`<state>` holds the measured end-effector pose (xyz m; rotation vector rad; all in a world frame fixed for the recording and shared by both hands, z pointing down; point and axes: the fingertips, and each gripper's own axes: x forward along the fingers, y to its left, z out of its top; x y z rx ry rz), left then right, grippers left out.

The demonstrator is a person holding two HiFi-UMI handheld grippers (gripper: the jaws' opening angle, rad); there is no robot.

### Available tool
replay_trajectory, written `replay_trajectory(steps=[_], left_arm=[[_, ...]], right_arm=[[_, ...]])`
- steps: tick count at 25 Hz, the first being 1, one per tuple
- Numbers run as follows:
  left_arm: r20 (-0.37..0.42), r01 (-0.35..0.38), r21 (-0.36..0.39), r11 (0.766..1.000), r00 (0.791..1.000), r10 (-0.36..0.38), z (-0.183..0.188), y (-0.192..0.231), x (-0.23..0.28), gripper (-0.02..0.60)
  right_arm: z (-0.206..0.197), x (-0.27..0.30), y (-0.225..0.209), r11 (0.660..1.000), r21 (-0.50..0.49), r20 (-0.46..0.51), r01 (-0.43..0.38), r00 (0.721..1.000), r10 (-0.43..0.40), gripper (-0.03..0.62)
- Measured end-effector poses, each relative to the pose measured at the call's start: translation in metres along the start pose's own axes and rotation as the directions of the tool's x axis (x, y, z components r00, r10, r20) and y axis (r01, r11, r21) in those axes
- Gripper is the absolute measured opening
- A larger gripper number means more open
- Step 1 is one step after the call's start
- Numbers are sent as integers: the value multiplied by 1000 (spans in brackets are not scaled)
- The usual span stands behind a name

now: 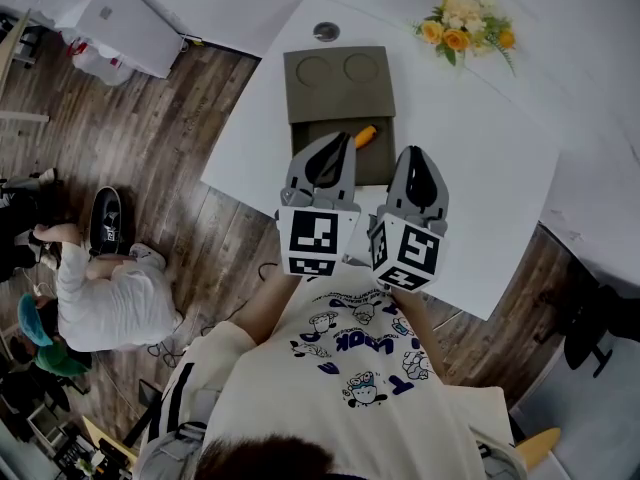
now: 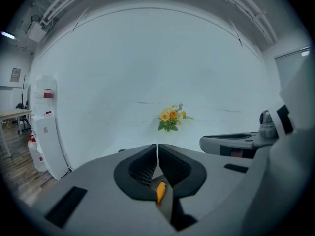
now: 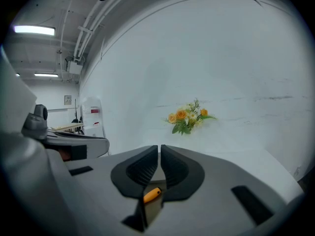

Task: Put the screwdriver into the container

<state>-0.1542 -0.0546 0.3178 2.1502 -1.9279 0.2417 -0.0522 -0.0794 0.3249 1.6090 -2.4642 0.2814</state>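
Observation:
An orange-handled screwdriver (image 1: 365, 135) lies in the open lower part of the olive-grey container (image 1: 338, 88) on the white table (image 1: 500, 198); my left gripper hides most of it. The left gripper (image 1: 322, 158) is held above the container's near part, jaws shut with nothing between them. My right gripper (image 1: 418, 173) hovers just right of the container, also shut and empty. Through the jaws, the left gripper view shows the orange handle (image 2: 160, 192) far below, and the right gripper view shows it (image 3: 152, 194) too.
A bunch of yellow and orange flowers (image 1: 465, 26) lies at the table's far right. A round grommet (image 1: 326, 31) sits beyond the container. A person in white (image 1: 100, 298) crouches on the wooden floor at left. A white box (image 1: 125, 18) stands at far left.

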Motion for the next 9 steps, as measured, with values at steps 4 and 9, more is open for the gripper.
replay_trajectory(steps=[4,9], left_arm=[[4,0,1,1000,1000,0,1,1,-2,26],[4,2,5,1000,1000,-2,2,1,-1,26]], right_arm=[[0,-1,2,1000,-1,3,1,1000,-1,40],[2,-1,3,1000,0,8,3,1000,-3,40]])
